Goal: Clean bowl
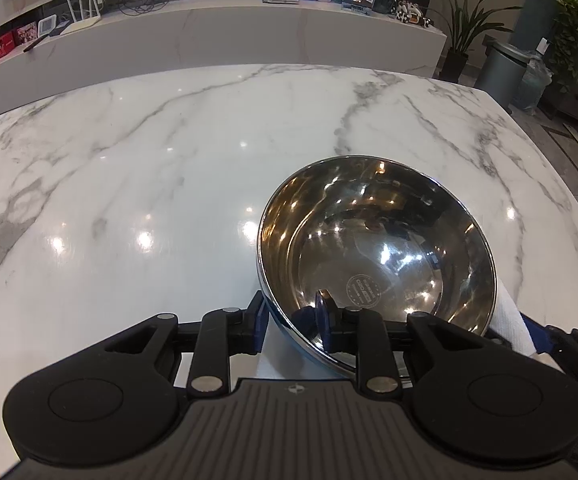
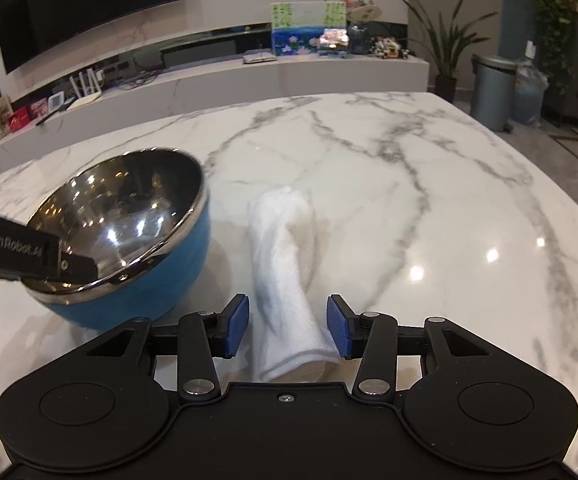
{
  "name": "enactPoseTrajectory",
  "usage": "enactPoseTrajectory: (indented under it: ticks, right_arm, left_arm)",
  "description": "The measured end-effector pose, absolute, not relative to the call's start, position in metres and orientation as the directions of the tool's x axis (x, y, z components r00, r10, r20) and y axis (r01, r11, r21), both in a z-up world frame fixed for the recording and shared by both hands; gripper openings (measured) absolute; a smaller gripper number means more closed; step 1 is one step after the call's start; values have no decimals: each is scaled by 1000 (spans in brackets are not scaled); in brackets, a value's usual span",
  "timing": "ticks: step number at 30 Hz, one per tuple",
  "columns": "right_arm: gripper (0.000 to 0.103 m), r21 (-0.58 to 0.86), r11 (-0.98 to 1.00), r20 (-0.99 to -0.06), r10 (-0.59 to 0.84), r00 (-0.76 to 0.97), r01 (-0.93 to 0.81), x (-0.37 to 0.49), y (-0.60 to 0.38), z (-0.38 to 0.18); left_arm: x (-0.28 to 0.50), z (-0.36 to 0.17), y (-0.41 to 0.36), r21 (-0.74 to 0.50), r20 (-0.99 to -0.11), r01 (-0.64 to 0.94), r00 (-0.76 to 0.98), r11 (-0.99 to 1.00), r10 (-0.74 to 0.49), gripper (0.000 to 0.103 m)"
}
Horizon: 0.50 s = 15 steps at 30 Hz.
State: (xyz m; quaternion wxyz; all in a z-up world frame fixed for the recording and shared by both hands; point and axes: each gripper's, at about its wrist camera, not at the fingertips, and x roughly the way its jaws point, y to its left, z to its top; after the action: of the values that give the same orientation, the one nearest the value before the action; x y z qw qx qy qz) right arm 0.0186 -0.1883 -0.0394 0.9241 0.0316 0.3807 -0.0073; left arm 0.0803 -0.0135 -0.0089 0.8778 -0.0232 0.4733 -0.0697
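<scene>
A steel bowl (image 1: 377,248) with a blue outside (image 2: 137,296) sits tilted on the marble table (image 1: 129,184). My left gripper (image 1: 291,320) is shut on its near rim, one pad inside and one outside; its finger (image 2: 29,256) reaches over the rim in the right wrist view. A folded white cloth (image 2: 285,280) lies on the table just right of the bowl. My right gripper (image 2: 288,328) stands open astride the cloth's near end, its blue pads close beside the fabric without squeezing it. The cloth's corner (image 1: 509,320) shows behind the bowl in the left wrist view.
The marble top stretches far and to the right, ending at its far edge (image 2: 329,96). Behind it runs a low white ledge (image 2: 249,68) with routers, boxes and pictures. A grey bin (image 2: 493,88) and potted plants stand on the floor at the right.
</scene>
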Motion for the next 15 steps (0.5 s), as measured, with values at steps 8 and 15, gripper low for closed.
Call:
enactPoseTrajectory:
  ticks: [8, 15]
  right_arm:
    - [14, -5, 1000, -685, 4, 729, -10, 13, -178, -38]
    - [14, -10, 998, -612, 45, 790, -65, 0, -179, -16]
  left_arm:
    - [79, -10, -13, -119, -827, 89, 542, 989, -149, 24]
    - [80, -10, -3, -159, -850, 10, 507, 987, -142, 50]
